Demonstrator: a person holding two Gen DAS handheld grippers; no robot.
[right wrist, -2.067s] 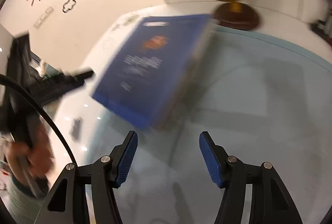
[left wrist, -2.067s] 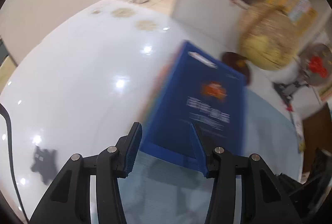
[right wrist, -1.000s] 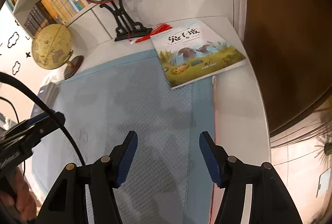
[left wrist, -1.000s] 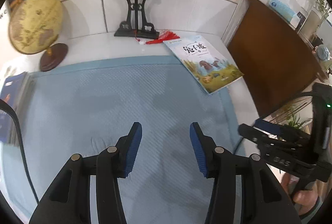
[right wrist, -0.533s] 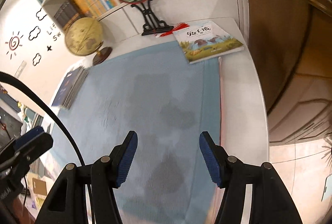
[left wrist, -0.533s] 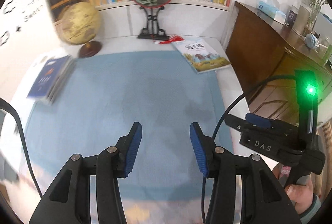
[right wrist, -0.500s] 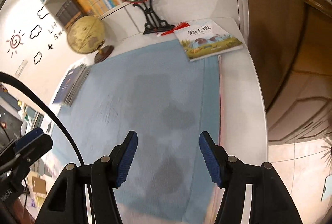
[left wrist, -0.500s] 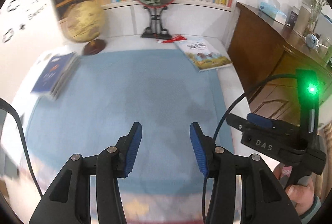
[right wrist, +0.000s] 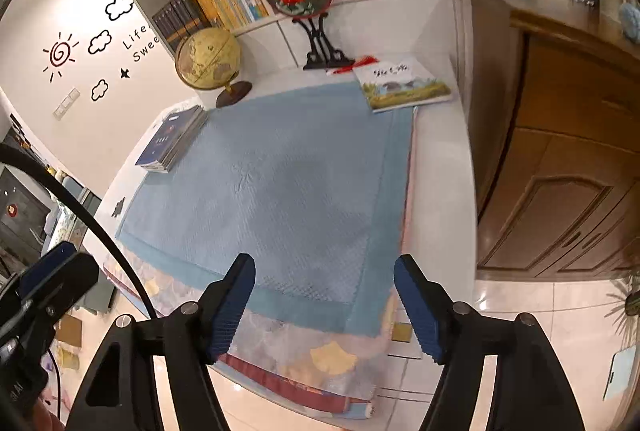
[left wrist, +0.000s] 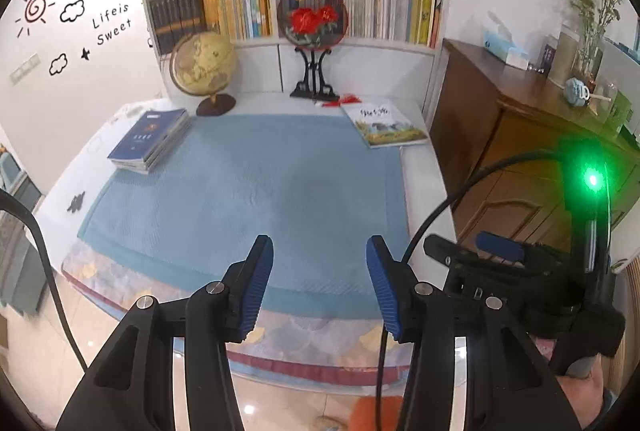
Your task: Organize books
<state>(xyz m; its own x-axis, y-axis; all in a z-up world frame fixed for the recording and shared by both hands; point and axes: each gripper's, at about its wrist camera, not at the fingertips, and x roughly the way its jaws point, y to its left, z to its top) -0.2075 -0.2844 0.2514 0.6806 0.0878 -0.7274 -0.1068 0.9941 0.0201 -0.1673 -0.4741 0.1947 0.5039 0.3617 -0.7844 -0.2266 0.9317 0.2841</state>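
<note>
A stack of blue-covered books (left wrist: 150, 139) (right wrist: 172, 139) lies at the far left of the table. One picture book with a green and white cover (left wrist: 386, 127) (right wrist: 404, 83) lies flat at the far right corner. My left gripper (left wrist: 318, 283) hangs open over the table's near edge, nothing between its blue pads. My right gripper (right wrist: 324, 305) is also empty; its jaws are opening wide above the near right edge. Both are far back from the books.
A blue quilted mat (left wrist: 248, 191) covers the table. A globe (left wrist: 204, 67) and a round red-flower screen on a black stand (left wrist: 314, 27) stand at the back under bookshelves (left wrist: 360, 7). A brown cabinet (right wrist: 560, 135) stands to the right. Tiled floor lies below the near edge.
Both grippers have pulled back and risen from the table, so the whole mat, both book spots and the shelves now show. The right jaws have spread wider.
</note>
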